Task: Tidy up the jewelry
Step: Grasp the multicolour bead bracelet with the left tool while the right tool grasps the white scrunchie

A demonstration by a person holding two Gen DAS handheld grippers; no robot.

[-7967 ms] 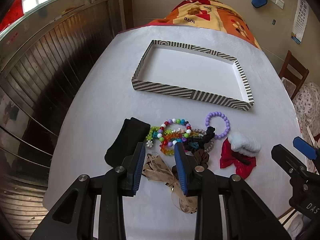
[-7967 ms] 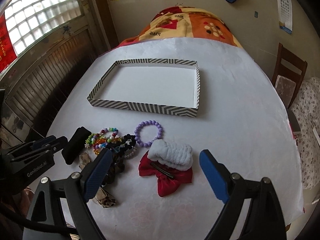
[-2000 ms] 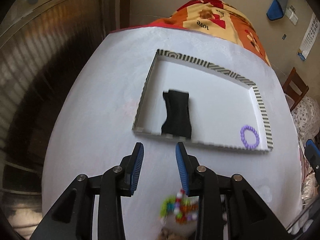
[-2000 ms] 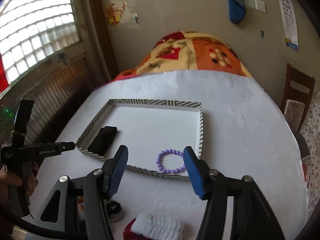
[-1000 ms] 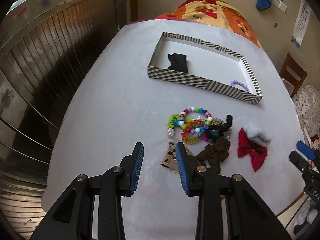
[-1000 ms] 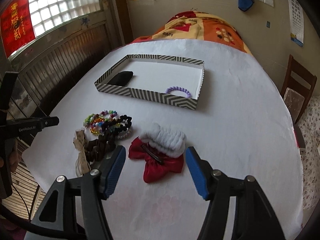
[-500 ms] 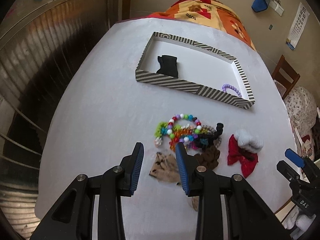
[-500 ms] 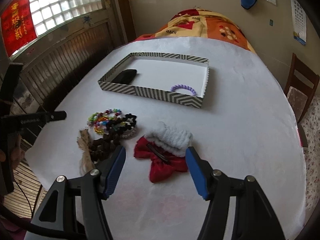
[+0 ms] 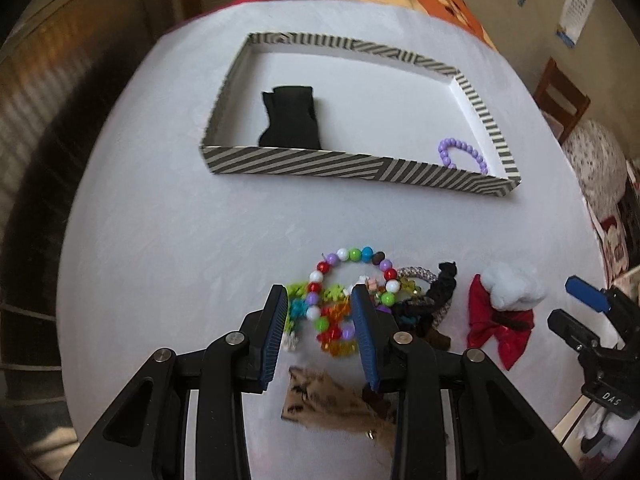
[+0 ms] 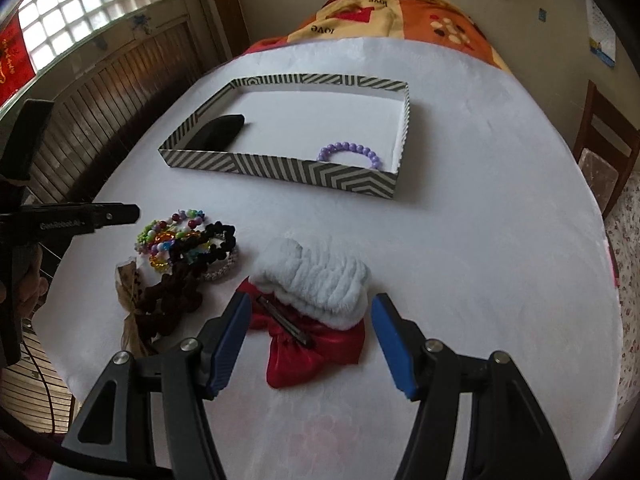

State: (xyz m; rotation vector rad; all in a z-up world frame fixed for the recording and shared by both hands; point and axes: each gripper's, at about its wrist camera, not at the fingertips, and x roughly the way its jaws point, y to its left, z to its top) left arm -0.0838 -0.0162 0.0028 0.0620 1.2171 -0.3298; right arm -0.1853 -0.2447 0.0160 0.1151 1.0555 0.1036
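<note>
Left wrist view: the left gripper (image 9: 320,320) hangs low in the frame, jaws spread and holding nothing, over the colorful bead bracelet (image 9: 348,280). To grab it well, I think it should go straight down and pinch one strand only. At far right, the right gripper (image 10: 310,332) is spread too, above the white scrunchie (image 10: 316,276). Farther up waits the striped tray (image 9: 360,168) with the purple bracelet (image 9: 460,152).

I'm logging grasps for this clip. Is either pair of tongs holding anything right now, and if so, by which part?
Nothing is held. The left tongs stand open above the colourful bead bracelets, and the right tongs stand open around the white scrunchie and red bow.
</note>
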